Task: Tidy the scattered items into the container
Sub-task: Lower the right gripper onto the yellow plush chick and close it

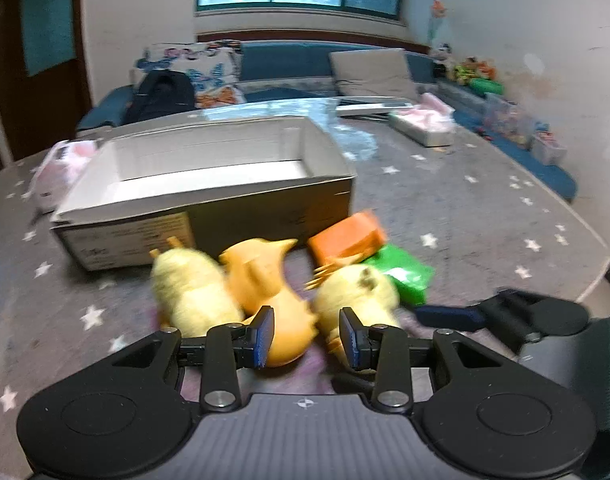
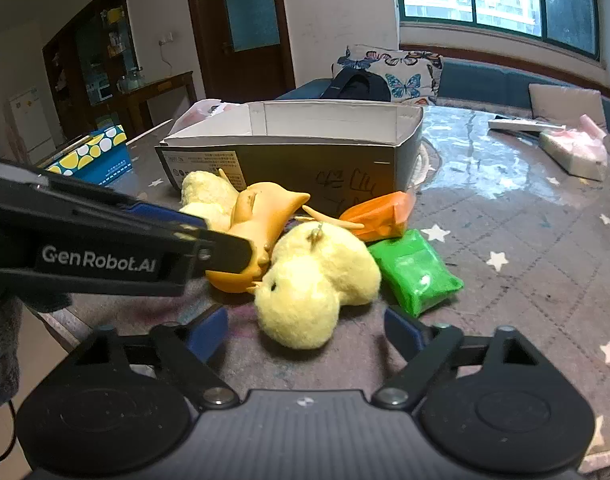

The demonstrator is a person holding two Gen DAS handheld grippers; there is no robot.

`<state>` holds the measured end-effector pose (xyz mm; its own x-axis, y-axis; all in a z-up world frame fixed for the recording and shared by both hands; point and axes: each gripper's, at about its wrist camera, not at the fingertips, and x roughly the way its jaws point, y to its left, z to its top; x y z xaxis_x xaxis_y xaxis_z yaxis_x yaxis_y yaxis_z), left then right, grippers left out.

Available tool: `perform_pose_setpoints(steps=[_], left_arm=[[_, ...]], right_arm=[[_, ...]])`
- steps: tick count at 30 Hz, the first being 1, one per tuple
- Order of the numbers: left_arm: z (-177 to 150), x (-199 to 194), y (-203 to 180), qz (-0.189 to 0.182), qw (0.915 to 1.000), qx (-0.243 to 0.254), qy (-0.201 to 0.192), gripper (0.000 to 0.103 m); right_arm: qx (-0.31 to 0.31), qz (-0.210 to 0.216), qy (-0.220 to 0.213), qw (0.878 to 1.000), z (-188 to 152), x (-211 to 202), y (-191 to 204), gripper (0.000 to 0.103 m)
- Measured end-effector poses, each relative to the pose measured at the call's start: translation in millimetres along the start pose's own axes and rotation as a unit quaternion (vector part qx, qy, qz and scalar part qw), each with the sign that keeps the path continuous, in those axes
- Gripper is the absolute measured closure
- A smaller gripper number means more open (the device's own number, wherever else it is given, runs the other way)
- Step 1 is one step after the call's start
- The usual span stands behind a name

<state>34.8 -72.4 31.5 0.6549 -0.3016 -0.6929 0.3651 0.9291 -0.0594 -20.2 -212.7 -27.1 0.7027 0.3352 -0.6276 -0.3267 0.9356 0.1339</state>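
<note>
An open cardboard box (image 1: 209, 196) (image 2: 289, 160) stands on the star-patterned table. In front of it lie an orange rubber toy (image 1: 265, 276) (image 2: 265, 208), two yellow plush chicks (image 1: 193, 292) (image 2: 317, 292), an orange packet (image 1: 345, 236) and a green packet (image 2: 417, 276). My left gripper (image 1: 307, 332) (image 2: 225, 240) has its blue pads on either side of the orange toy's body and looks shut on it. My right gripper (image 2: 305, 332) stands open just short of the nearer chick, its pads clear of the plush. One of its fingers (image 1: 449, 315) shows at the right in the left wrist view.
A pink bag (image 1: 61, 168) lies behind the box's left end. A tissue pack (image 2: 573, 152) and a flat white item (image 2: 521, 124) sit at the far right. A blue and yellow carton (image 2: 93, 156) stands left. The table edge (image 1: 585, 280) curves close on the right.
</note>
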Motion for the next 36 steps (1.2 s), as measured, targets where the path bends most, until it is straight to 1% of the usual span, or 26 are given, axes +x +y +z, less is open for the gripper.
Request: perform_pose_setpoints(steps=[2, 3, 4, 5, 7, 9, 10, 12, 14, 16, 17, 21, 23, 25, 27, 29, 30, 31, 35, 36], left_arm=[[4.2, 4.2, -1.4, -0.02, 0.9997, 0.009, 0.006, 0.064], [6.0, 6.5, -1.9, -0.026, 0.9995, 0.012, 0.009, 0.064], [7.4, 8.2, -2.4, -0.031, 0.9994, 0.014, 0.012, 0.064], [8.8, 10.2, -2.4, -0.034, 0.9992, 0.015, 0.015, 0.064], [11.4, 14.1, -1.4, -0.045, 0.9987, 0.014, 0.022, 0.064], [14.1, 18.5, 0.2, -0.063, 0.9975, 0.008, 0.03, 0.064], [15.5, 21.2, 1.4, -0.07, 0.9969, 0.003, 0.036, 0.064], [17.5, 26.5, 4.2, -0.083, 0.9954, -0.008, 0.047, 0.064], [19.2, 31.9, 6.7, -0.093, 0.994, -0.019, 0.056, 0.063], [21.4, 34.9, 9.2, -0.102, 0.9925, -0.029, 0.06, 0.063], [22.4, 36.6, 9.9, -0.107, 0.9917, -0.031, 0.064, 0.063], [25.6, 42.2, 11.8, -0.121, 0.9895, -0.033, 0.072, 0.061], [26.6, 46.2, 13.7, -0.126, 0.9883, -0.038, 0.078, 0.06], [27.5, 48.8, 16.5, -0.13, 0.987, -0.046, 0.082, 0.06], [28.5, 51.6, 19.1, -0.135, 0.9858, -0.052, 0.084, 0.059], [29.9, 56.0, 20.8, -0.142, 0.9842, -0.054, 0.091, 0.057], [30.3, 58.5, 20.8, -0.144, 0.9836, -0.055, 0.094, 0.056], [30.6, 60.0, 20.7, -0.145, 0.9833, -0.056, 0.095, 0.056], [32.0, 63.4, 22.1, -0.151, 0.982, -0.061, 0.096, 0.056], [31.8, 63.5, 22.4, -0.152, 0.9819, -0.062, 0.095, 0.056]], right_arm=[[0.003, 0.004, 0.002, 1.0, 2.0, 2.8, -0.8, 0.02], [0.002, 0.002, 0.003, 1.0, 2.9, 4.3, -0.8, 0.025], [0.001, 0.0, 0.003, 1.0, 3.6, 5.7, -1.0, 0.027], [0.002, 0.001, 0.006, 1.0, 4.2, 7.0, -1.8, 0.027], [0.005, 0.005, 0.009, 1.0, 4.7, 8.6, -4.1, 0.033], [0.009, 0.008, 0.011, 1.0, 5.2, 9.4, -6.8, 0.036], [0.011, 0.009, 0.012, 1.0, 5.4, 9.8, -8.4, 0.042], [0.014, 0.014, 0.016, 1.0, 5.9, 10.9, -11.9, 0.047], [0.013, 0.018, 0.019, 1.0, 5.5, 11.3, -14.4, 0.049], [0.009, 0.022, 0.02, 1.0, 4.7, 10.5, -15.5, 0.056], [0.006, 0.024, 0.019, 1.0, 4.4, 9.4, -15.9, 0.056], [0.001, 0.021, 0.024, 0.999, 5.2, 7.9, -18.4, 0.057], [0.007, 0.022, 0.024, 0.999, 6.2, 8.8, -20.2, 0.055], [0.012, 0.022, 0.024, 0.999, 8.4, 11.3, -21.6, 0.051], [0.016, 0.022, 0.024, 0.999, 9.8, 14.1, -22.7, 0.051], [0.024, 0.028, 0.025, 0.999, 10.8, 15.8, -25.1, 0.046], [0.03, 0.035, 0.025, 0.999, 11.8, 16.5, -26.8, 0.039], [0.037, 0.039, 0.024, 0.998, 12.6, 17.2, -27.6, 0.038], [0.05, 0.032, 0.019, 0.998, 14.6, 19.8, -29.8, 0.039], [0.051, 0.032, 0.019, 0.998, 14.9, 19.7, -30.8, 0.042]])
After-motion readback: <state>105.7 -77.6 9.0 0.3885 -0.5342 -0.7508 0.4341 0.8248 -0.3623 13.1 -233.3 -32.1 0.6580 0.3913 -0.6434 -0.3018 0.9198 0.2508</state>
